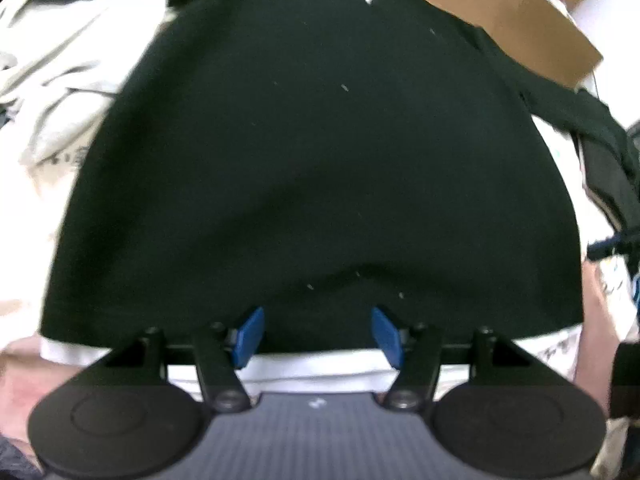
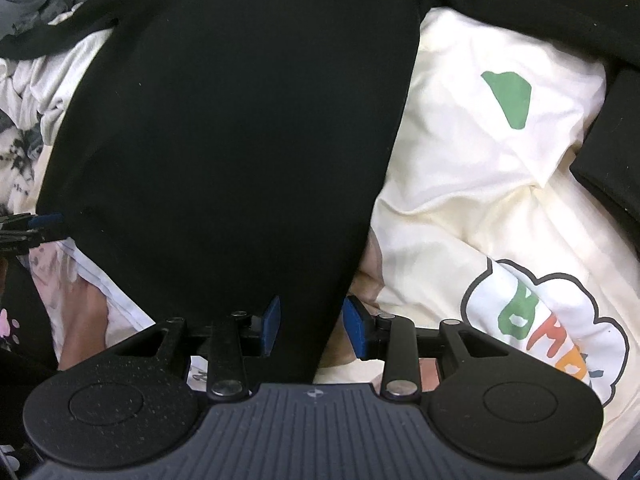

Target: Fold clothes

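A: Left wrist view. How is the left gripper (image 1: 318, 334) posed?

B: It points steeply down over the black garment (image 1: 312, 152), blue pads (image 1: 249, 336) set well apart. Black cloth and a white hem (image 1: 316, 366) lie under the gap; neither pad presses on them, so nothing is held.

A: What surrounds the garment?

B: A pale crumpled garment (image 1: 68, 80) at the left, a brown cardboard box (image 1: 520, 20) at the upper right. The frame is blurred; the dark shapes at the right edge are hard to make out.

A: Right wrist view. And the right gripper (image 2: 312, 330)?

B: Also pointing steeply down, its jaws partly open, narrower than the left's. The garment's narrow lower end (image 2: 308, 332) runs down between the pads, and the left pad (image 2: 271, 330) seems to lie against the cloth, though the right pad stands clear of it. No grip is evident.

A: What is cut off?

B: The garment (image 2: 240, 128) runs out past the top edge. It lies on a cream printed sheet (image 2: 500, 184). The other gripper's blue tip (image 2: 44, 220) shows at the left edge, beside the garment's border.
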